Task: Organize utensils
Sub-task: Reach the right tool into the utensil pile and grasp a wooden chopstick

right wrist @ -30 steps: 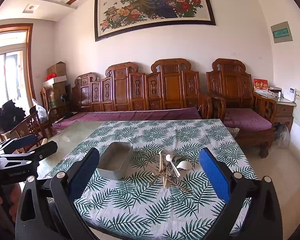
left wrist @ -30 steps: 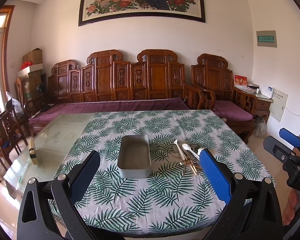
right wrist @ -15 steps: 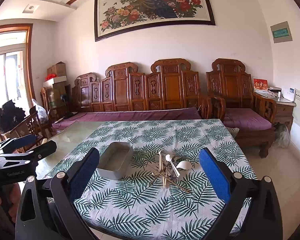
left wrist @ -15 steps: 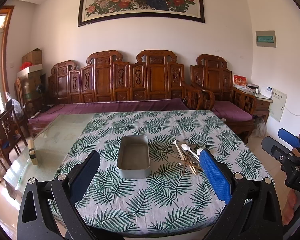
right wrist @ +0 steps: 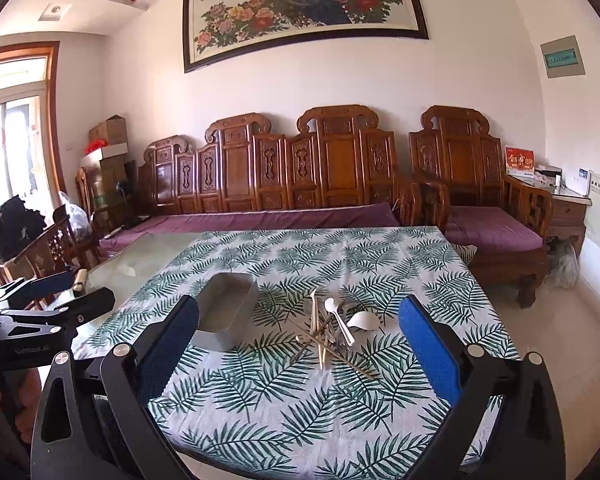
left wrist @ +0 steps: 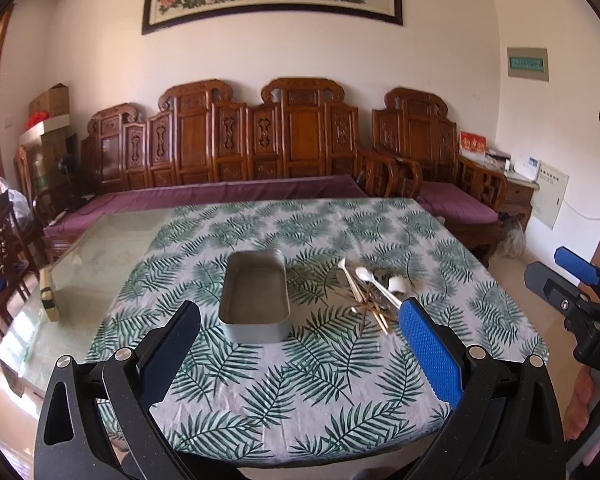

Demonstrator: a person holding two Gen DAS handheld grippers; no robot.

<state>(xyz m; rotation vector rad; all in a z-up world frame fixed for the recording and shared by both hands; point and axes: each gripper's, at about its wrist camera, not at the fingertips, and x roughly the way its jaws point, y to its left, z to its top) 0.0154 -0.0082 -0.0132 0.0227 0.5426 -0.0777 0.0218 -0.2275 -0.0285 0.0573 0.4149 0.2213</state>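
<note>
A grey metal tin point(left wrist: 255, 297) point(right wrist: 226, 316) stands empty on the leaf-print tablecloth point(left wrist: 300, 364) point(right wrist: 296, 396). Just right of it lies a loose heap of utensils point(left wrist: 374, 294) point(right wrist: 332, 330): white spoons, a white ceramic spoon and wooden chopsticks crossing one another. My left gripper point(left wrist: 298, 350) hangs open in front of the table's near edge, short of the tin. My right gripper point(right wrist: 298, 350) is open too, also back from the heap, with nothing between its fingers. In the left wrist view the right gripper point(left wrist: 572, 284) shows at the far right, held by a hand point(left wrist: 588, 404).
The table's left part is bare glass point(left wrist: 96, 260), with a small wooden block point(left wrist: 49, 296) near its edge. A carved wooden sofa point(left wrist: 260, 152) with purple cushions runs behind the table. Wooden chairs point(left wrist: 0, 256) stand at the left and a side cabinet point(right wrist: 564, 208) at the right.
Almost nothing has changed. Both views have drifted very slightly; the tin and the utensils lie where they were, and both grippers stay open.
</note>
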